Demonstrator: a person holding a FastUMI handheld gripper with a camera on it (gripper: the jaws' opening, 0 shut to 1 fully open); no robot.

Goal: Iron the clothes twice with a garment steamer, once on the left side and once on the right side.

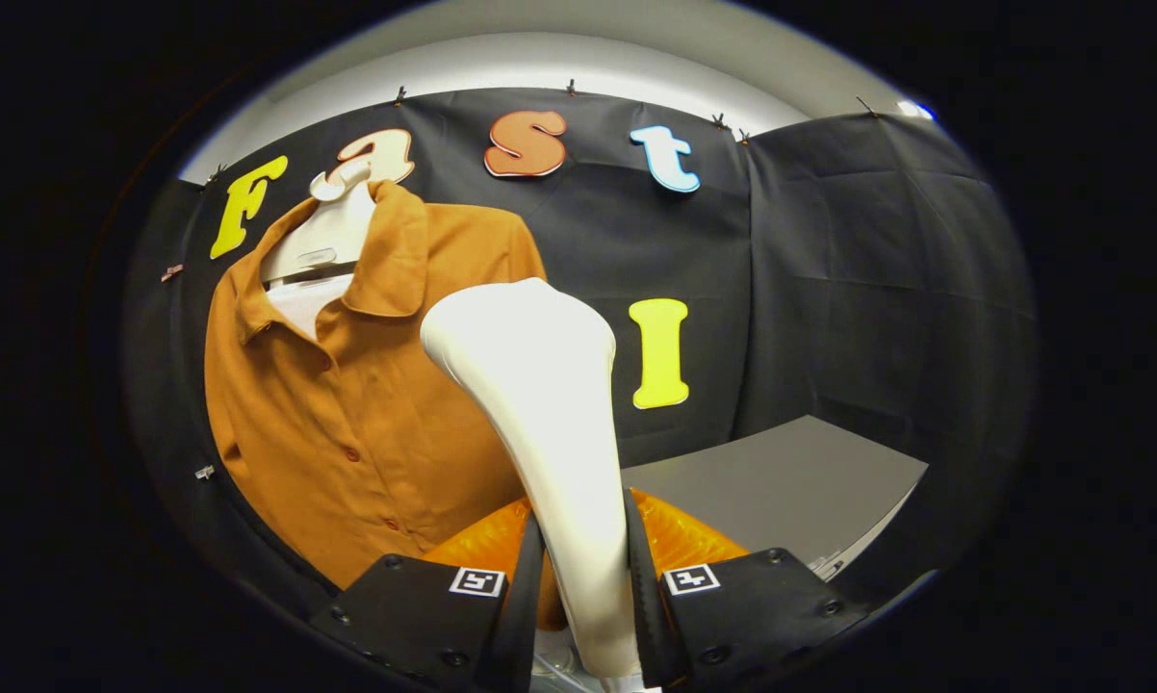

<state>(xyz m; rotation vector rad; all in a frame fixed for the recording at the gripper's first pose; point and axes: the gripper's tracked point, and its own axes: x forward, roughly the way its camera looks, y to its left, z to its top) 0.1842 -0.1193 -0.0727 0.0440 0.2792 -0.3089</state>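
Observation:
An orange button-up shirt hangs on a white hanger against the booth wall, ahead and to the left of the fingers. My gripper is shut on the white handle of the garment steamer. The steamer rises between the fingers, and its broad head stands in front of the shirt's right side; whether it touches the cloth I cannot tell. An orange translucent part of the steamer shows low down behind the fingers.
A grey table top lies to the right, beyond the fingers, with its edge near the right finger. The black cloth wall closes off the back and the right side.

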